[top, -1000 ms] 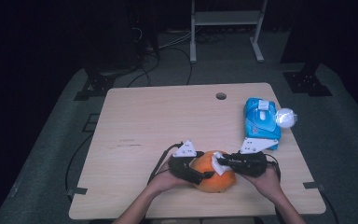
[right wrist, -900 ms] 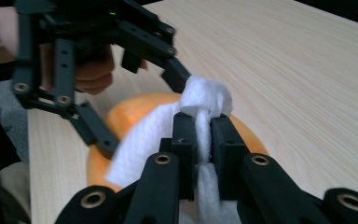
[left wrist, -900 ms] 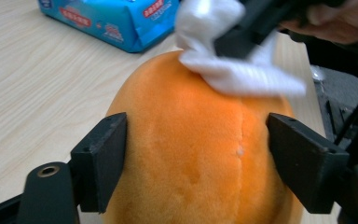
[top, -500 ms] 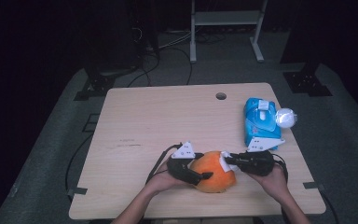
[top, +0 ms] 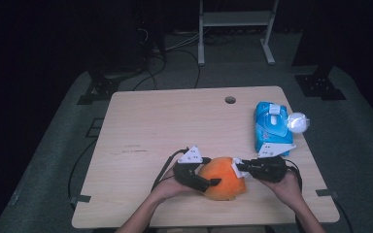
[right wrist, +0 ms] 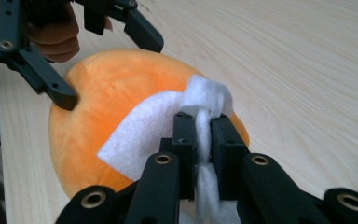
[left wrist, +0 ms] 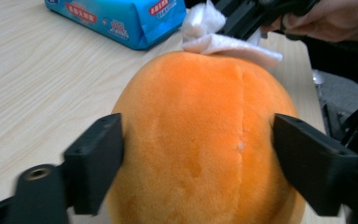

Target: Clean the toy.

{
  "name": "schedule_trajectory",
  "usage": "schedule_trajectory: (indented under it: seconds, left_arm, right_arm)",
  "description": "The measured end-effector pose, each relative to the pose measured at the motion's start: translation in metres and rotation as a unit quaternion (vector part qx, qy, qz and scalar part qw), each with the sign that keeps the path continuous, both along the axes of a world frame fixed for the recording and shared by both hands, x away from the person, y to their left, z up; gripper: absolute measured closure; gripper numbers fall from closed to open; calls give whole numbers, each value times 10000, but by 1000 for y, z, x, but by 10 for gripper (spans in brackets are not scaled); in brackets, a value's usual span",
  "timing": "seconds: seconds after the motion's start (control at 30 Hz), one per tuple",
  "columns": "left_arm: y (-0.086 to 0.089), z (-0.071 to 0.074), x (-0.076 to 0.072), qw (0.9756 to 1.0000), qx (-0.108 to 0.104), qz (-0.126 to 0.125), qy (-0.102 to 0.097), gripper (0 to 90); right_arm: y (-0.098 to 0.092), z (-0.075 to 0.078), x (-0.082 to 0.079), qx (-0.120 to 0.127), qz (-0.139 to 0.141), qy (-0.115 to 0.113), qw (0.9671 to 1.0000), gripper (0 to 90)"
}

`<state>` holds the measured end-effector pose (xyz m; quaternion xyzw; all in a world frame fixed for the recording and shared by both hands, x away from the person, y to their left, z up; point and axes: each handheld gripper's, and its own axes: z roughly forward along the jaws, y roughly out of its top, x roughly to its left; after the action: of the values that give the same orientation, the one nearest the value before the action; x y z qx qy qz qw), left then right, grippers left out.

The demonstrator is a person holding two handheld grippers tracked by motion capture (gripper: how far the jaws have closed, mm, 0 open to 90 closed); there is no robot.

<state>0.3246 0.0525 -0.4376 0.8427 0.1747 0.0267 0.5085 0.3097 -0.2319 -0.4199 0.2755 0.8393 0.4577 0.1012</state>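
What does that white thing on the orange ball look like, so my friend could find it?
Look at the wooden table, near its front edge, where a fuzzy orange plush ball sits between two hands. Draped over the ball is a soft white wipe, pinched in the right gripper. It is flat and crumpled, unlike the blue wipes pack farther back.

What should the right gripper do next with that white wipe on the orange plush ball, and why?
Probably drag the white wipe across the orange plush ball. The right gripper is shut on the wipe, which already lies flat on the ball's surface. The left gripper straddles the ball, its jaws having just been opening, so it may steady the ball only loosely.
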Motion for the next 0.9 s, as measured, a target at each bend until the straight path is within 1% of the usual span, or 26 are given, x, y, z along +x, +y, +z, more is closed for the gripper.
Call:
schedule_trajectory:
  seconds: [0.03,0.07,0.1,0.13,0.2,0.27,0.3,0.33,0.37,0.43,0.47,0.53,0.6,0.63,0.67,0.7,0.77,0.8,0.9]
  left_arm:
    - [0,-1,1,10000,-36,-12,77,84]
    - [1,-2,1,9999,-50,-42,89,80]
    - [1,-3,1,10000,-35,-59,63,87]
    - [0,-3,0,9999,-22,-84,67,129]
    - [-3,-2,-2,10000,45,-15,-23,171]
    - [-6,-1,-4,9999,65,71,-53,189]
    - [-8,0,-5,9999,80,113,-93,192]
    - [-10,0,-6,9998,95,136,-121,194]
    - [-12,1,-8,9997,131,143,-165,194]
    - [-12,2,-9,9995,205,100,-227,183]
    - [-10,2,-8,9997,166,40,-199,157]
    - [-6,3,-4,10000,53,-23,-33,98]
    - [-2,2,0,9999,11,77,93,73]
    - [-2,0,1,9998,-12,76,179,74]
    - [-2,-1,1,9998,-27,28,207,107]
    - [-3,-2,-1,9999,-15,35,139,160]
    - [-6,0,-2,9999,59,78,44,218]
    - [-7,2,-4,9999,95,141,-11,234]
    - [-11,5,-8,9997,164,171,-109,250]
  right_arm:
    - [0,0,0,-20,-5,-9,10000,807]
    - [0,-1,1,-40,-17,-9,10000,807]
    - [-1,0,1,-24,-36,11,10000,807]
    - [0,0,1,-1,-16,-2,10000,808]
    - [3,3,-2,21,21,-52,10000,808]
    - [10,8,-6,10,69,-165,9998,810]
    - [13,10,-8,75,125,-207,9997,810]
    - [18,13,-10,190,233,-214,9993,809]
    - [21,14,-11,202,286,-246,9991,809]
    - [29,15,-13,37,378,-360,9986,809]
    - [32,14,-14,-63,395,-411,9984,809]
    - [30,13,-12,-47,411,-378,9984,809]
    - [24,12,-10,-61,281,-364,9989,809]
    - [19,11,-8,-60,211,-344,9992,809]
    - [15,10,-6,-38,133,-307,9994,809]
    - [13,10,-5,-34,75,-309,9995,810]
    - [14,11,-6,-56,62,-320,9995,810]
    - [17,12,-8,-111,86,-359,9993,811]
    - [28,16,-14,-108,206,-480,9986,811]
